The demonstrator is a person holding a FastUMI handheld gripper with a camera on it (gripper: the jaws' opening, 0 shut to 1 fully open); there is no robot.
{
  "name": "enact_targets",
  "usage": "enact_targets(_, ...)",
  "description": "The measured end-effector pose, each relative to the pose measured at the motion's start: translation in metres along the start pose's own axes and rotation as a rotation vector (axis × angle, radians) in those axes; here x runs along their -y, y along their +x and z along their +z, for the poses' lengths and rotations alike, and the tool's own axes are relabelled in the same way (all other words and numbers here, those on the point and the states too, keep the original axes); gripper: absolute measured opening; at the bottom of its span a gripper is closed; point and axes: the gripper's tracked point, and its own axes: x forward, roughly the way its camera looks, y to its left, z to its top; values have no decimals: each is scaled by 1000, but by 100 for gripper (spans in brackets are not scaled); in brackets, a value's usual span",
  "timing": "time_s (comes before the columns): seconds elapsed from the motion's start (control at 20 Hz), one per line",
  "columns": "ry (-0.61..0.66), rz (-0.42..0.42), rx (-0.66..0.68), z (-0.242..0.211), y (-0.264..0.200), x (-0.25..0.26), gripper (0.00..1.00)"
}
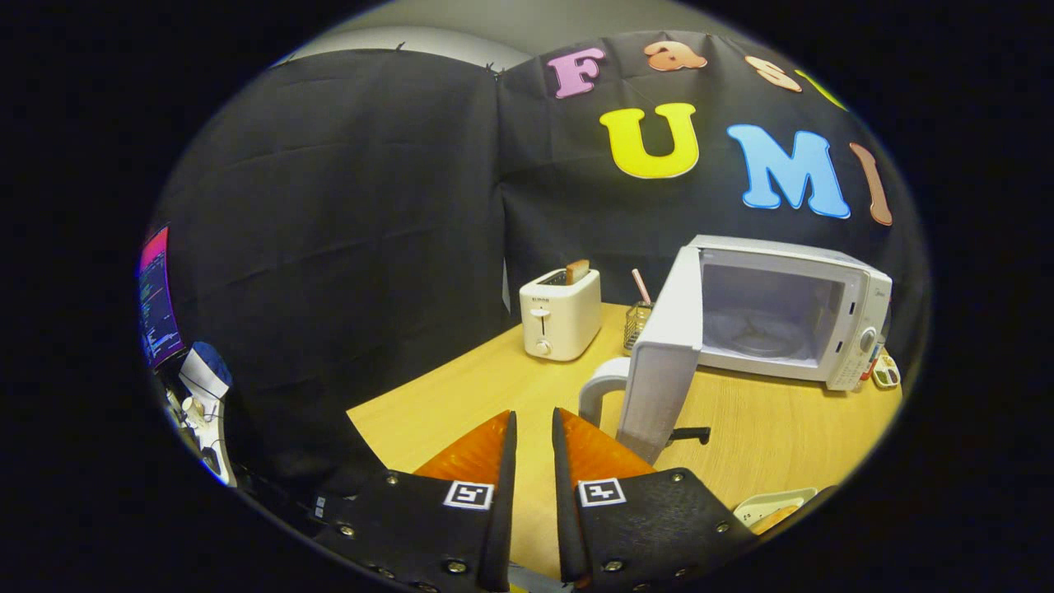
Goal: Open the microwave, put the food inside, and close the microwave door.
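Gripper view: the gripper (533,428) has its two fingers close together with only a narrow gap between them, and nothing is held in that gap. They hang above the near part of the wooden table (766,428). Just ahead of the fingers, a little to the right, stands the microwave door (663,354), swung wide open, with its curved handle (599,387) on the near side. Beyond the door is the white microwave (790,317); its inside is lit and the round turntable (762,336) is bare. Beside the right finger, at the near edge of the table, lies a white dish with food (774,512), partly hidden. Farther back, left of the microwave, a toaster (560,315) stands with a slice of bread (577,271) in its slot, and a small wire basket (638,323) is between toaster and door.
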Motion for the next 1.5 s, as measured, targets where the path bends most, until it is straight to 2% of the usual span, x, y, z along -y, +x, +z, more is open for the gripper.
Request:
enact_targets(0.05, 0, 11, 27, 11, -8, -2, 34)
enact_targets(0.25, -12, -14, 120, 47, -44, 8, 95)
enact_targets(0.45, -20, -94, 174, 67, -68, 46, 97)
enact_targets(0.7, 18, -222, 159, 58, -88, 107, 97)
enact_targets(1.05, 52, -380, 34, 7, -104, 183, 98)
enact_targets(1.3, 77, -441, -91, -43, -104, 221, 98)
enact_targets(1.5, 119, -446, -191, -86, -101, 236, 98)
